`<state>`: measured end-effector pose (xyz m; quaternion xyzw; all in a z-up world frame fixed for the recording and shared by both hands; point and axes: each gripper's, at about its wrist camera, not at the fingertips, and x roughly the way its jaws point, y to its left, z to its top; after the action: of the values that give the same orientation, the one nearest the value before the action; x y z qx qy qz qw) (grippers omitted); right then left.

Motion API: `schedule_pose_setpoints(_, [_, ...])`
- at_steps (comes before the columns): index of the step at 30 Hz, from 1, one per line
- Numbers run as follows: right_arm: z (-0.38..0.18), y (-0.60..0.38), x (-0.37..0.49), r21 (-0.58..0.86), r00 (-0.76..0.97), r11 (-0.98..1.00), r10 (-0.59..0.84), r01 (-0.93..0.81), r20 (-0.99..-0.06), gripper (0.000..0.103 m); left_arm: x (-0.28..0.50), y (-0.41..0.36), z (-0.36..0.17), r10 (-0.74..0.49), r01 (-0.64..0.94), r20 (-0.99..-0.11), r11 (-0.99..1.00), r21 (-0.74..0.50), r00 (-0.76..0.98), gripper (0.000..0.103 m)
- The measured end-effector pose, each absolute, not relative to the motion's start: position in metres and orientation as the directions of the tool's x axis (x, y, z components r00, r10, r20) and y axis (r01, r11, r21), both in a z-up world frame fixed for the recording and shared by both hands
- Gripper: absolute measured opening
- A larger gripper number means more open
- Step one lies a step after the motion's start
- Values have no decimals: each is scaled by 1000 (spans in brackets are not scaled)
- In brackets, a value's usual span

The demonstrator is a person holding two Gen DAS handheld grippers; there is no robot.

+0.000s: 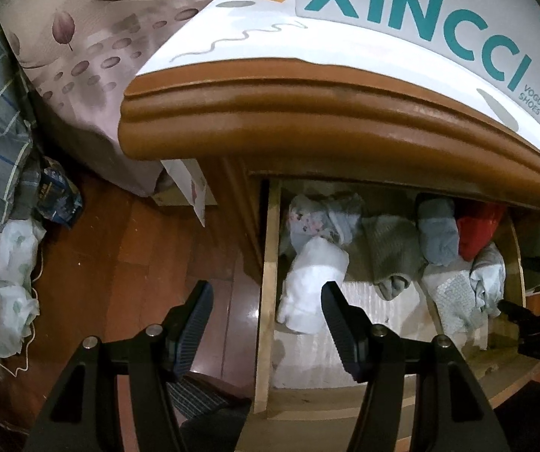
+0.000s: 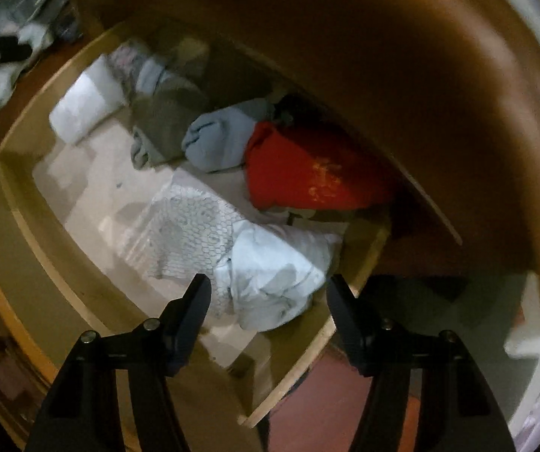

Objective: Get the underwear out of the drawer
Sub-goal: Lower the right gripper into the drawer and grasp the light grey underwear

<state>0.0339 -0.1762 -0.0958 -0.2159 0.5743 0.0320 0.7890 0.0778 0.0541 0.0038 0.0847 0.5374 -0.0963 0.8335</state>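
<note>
So I've got the drawer (image 1: 266,263) pulled out from under the wooden nightstand top (image 1: 307,113), and it's a jumble of folded stuff in there. My left gripper (image 1: 266,301) hangs over the drawer's left wall with its jaws spread and nothing between them, one finger over the reddish wood floor (image 1: 138,245) and the other over the drawer, just in front of a white folded piece (image 1: 313,286). Behind that there's a floral bundle (image 1: 307,218), then a grey-green knit thing (image 1: 386,248) in the middle, a light blue roll (image 1: 437,233), and a red item (image 1: 477,229) tucked under the tabletop. My right gripper (image 2: 268,293) is down at the right end of the drawer, jaws apart, hovering right over a crumpled pale blue garment (image 2: 273,275) that sits beside a honeycomb-patterned cloth (image 2: 191,226). The pads aren't pressing on the fabric, so nothing's grabbed. The right view is pretty blurry, fair warning. The red item (image 2: 307,169) has some yellowish print on it. On top of the nightstand sits a white XINCCI shoe box (image 1: 420,11), and the bed (image 1: 81,56) with its leaf-print sheet is off to the left.
</note>
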Motion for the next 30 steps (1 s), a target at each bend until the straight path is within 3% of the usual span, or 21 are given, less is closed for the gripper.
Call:
schedule_pose_setpoints(11, [-142, -169, 46, -433, 350, 753, -284, -496, -893, 61, 80, 48, -9, -78, 270, -932, 963, 22, 354, 61])
schedule_pose_setpoints(16, [-153, -173, 60, -423, 334, 730, -277, -536, -901, 77, 80, 45, -14, -54, 282, -936, 958, 50, 348, 61])
schedule_pose_setpoints(22, [-155, -188, 70, -334, 287, 743, -198, -580, -937, 85, 79, 44, -20, -49, 291, -942, 955, 52, 331, 61])
schedule_pose_setpoints(26, [-155, -189, 69, -316, 275, 729, -180, -607, -944, 84, 79, 42, -22, -40, 298, -942, 953, 64, 333, 61])
schedule_pose_setpoints(28, [-153, -190, 70, -262, 236, 749, -144, -609, -961, 70, 78, 41, -23, -44, 300, -943, 952, 62, 331, 61])
schedule_pose_setpoints(30, [-154, -190, 61, -254, 231, 770, -142, -586, -963, 68, 78, 40, -24, -44, 308, -943, 949, 63, 330, 61])
